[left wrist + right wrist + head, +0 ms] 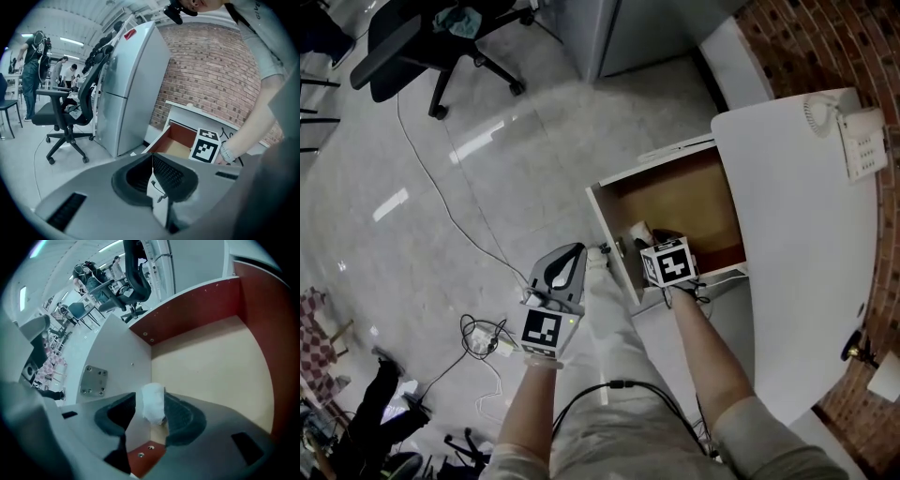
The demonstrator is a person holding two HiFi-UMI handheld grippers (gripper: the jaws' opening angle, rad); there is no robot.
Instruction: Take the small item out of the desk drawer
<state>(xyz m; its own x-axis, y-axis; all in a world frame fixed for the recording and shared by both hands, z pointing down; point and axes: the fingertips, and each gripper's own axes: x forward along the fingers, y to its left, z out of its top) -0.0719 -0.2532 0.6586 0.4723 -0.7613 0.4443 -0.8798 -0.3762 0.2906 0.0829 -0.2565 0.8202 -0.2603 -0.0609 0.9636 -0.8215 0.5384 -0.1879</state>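
Right gripper view, small item: white, soft-looking, rounded lump (153,403); stands upright in the front corner of the drawer (211,366), between the jaws of the right gripper (150,399)
Right gripper: jaws spread wide, not clamped; dark ribbed pads; item close against one pad, clear of the other
Drawer: pulled out of the desk (797,262); pale beige bottom, smooth; reddish-brown inner walls; white front panel
Metal plate: dull grey square (92,380) on the inside of the front panel, fixed with small screws
Marker cube: white cube (667,262) on the right gripper, black square pattern, no letters
Left gripper: grey, pointed shell (562,270); jaws closed together with nothing between; held over the floor, beside the drawer front
Desk: white top, smooth, rounded edge
Phone: white corded desk set (861,141) at the far end of the desk; keys too small to read
Brick wall: red, rough courses (825,47) behind the desk
Fridge: tall, grey, matt metal (133,79); red sticker (130,33) near its top, print too small to read
Floor: pale grey, glossy (441,197)
Cables: thin white and black leads (483,336) in loose loops on the floor
Office chair: black, wheeled star base (422,42), well apart from the desk
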